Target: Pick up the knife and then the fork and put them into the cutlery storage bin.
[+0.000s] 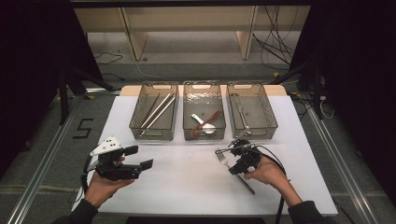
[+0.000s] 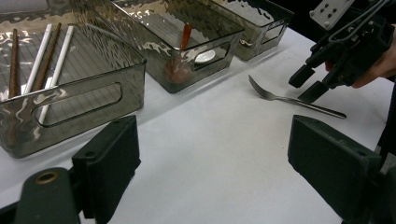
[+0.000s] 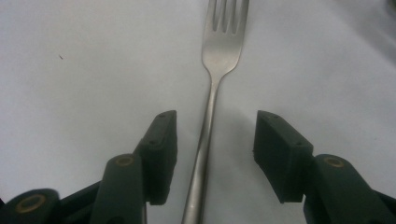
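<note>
While my right tongs [image 1: 232, 162] straddle the fork [image 1: 223, 157] at the lower right of the high view, their jaws stand apart on either side of its handle and do not press it. In the right gripper view the fork [image 3: 212, 93] runs up the middle of the frame, tines at the top edge, handle passing between my two black pads with a gap on each side, nearer the left pad. It lies flat on the white table [image 1: 187, 182].

My left tongs [image 1: 140, 157] hang at the lower left of the high view, jaws wide apart with nothing between them, well apart from the fork. From the left gripper view I see the fork [image 2: 289, 99] at the right of the frame, tines pointing left, with my right tongs [image 2: 310, 84] over its handle end.

Three clear bins sit in a row across the upper middle of the high view. The left bin [image 1: 138, 125] holds chopsticks [image 1: 156, 112], the middle bin [image 1: 204, 85] holds a white spoon [image 1: 203, 124] and a reddish-brown one [image 1: 208, 121], and the right bin [image 1: 272, 120] holds a piece of metal cutlery I cannot make out.
</note>
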Available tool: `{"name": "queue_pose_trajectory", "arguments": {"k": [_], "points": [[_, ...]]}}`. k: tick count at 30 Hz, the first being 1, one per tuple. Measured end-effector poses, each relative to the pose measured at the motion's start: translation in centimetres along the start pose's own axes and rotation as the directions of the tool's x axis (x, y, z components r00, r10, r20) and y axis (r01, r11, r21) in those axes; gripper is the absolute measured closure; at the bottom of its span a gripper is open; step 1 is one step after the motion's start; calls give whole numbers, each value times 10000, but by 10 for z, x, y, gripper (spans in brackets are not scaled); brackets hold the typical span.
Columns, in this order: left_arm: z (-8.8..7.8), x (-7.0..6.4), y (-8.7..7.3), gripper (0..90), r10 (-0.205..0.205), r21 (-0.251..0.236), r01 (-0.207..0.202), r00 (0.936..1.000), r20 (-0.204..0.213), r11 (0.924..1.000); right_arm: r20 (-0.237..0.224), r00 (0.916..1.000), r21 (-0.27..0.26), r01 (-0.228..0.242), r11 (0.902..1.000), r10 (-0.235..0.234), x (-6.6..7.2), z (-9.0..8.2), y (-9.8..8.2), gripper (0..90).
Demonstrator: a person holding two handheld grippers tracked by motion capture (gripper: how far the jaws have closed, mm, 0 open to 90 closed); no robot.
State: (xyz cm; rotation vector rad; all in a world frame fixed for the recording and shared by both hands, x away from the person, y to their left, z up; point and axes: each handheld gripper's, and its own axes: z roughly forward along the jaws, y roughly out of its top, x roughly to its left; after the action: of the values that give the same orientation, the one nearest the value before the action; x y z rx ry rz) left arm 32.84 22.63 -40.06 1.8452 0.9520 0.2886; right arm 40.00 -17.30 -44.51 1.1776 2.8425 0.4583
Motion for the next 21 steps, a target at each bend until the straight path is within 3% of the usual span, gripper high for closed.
{"name": "queue_pose_trajectory", "arguments": {"k": [8, 21], "points": [[0, -1, 0, 163, 37, 49, -37, 10000, -1, 10000, -6, 9997, 478, 225, 9986, -225, 1, 7, 0, 638], [1, -2, 0, 163, 86, 57, -86, 10000, -1, 9999, 32, 9987, 705, 510, 9962, -514, 3, 11, 1, 757]]}}
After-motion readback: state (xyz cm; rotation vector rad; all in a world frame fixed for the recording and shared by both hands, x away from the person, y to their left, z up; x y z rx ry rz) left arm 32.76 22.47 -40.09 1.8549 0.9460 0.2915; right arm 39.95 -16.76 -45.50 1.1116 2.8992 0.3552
